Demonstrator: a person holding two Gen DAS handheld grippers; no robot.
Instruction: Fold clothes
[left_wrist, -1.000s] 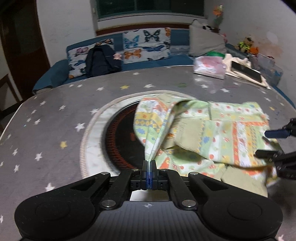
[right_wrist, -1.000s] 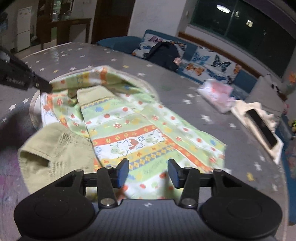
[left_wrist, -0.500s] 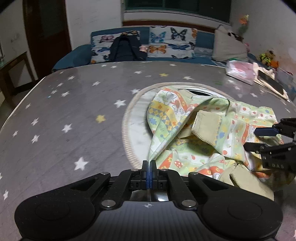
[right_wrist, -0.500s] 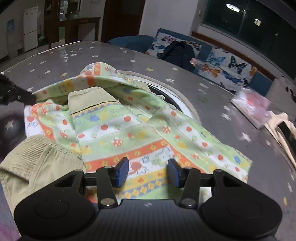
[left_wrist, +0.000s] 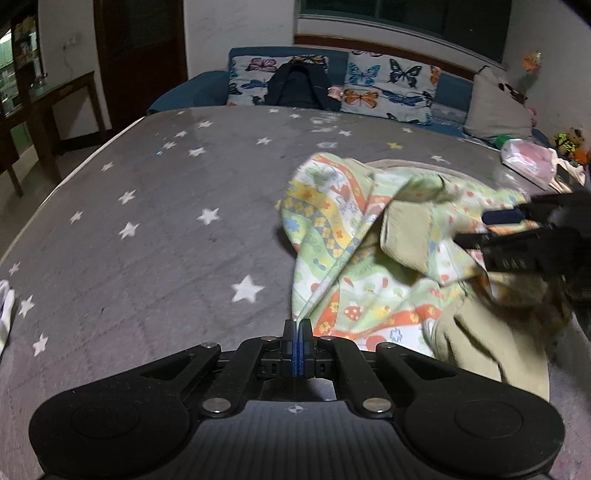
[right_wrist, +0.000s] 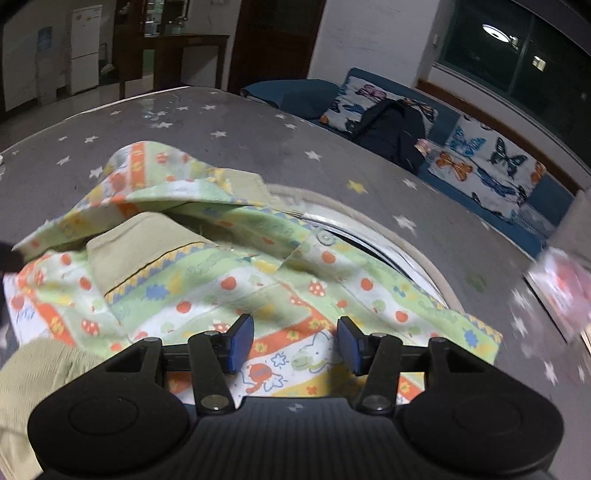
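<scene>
A child's patterned garment (left_wrist: 369, 258) in green, orange and white, with khaki cuffs, lies crumpled on a grey star-print table cover (left_wrist: 166, 221). My left gripper (left_wrist: 297, 326) is shut on a pinched edge of the garment, which rises in a taut fold toward the far side. In the right wrist view the same garment (right_wrist: 229, 273) spreads under my right gripper (right_wrist: 295, 343), which hovers open just above the cloth with nothing between its blue pads. That right gripper (left_wrist: 480, 229) also shows at the right edge of the left wrist view.
A round white-rimmed inset (right_wrist: 388, 254) in the table lies partly under the garment. A pink plastic packet (left_wrist: 528, 162) sits at the far right. A sofa with butterfly cushions (left_wrist: 369, 88) and a dark bag (left_wrist: 295, 88) stands behind the table. A white scrap (left_wrist: 5, 306) lies at the left edge.
My left gripper has dragged the held edge leftward, off the round inset and over the star cover. The right gripper stayed open and followed over the garment.
</scene>
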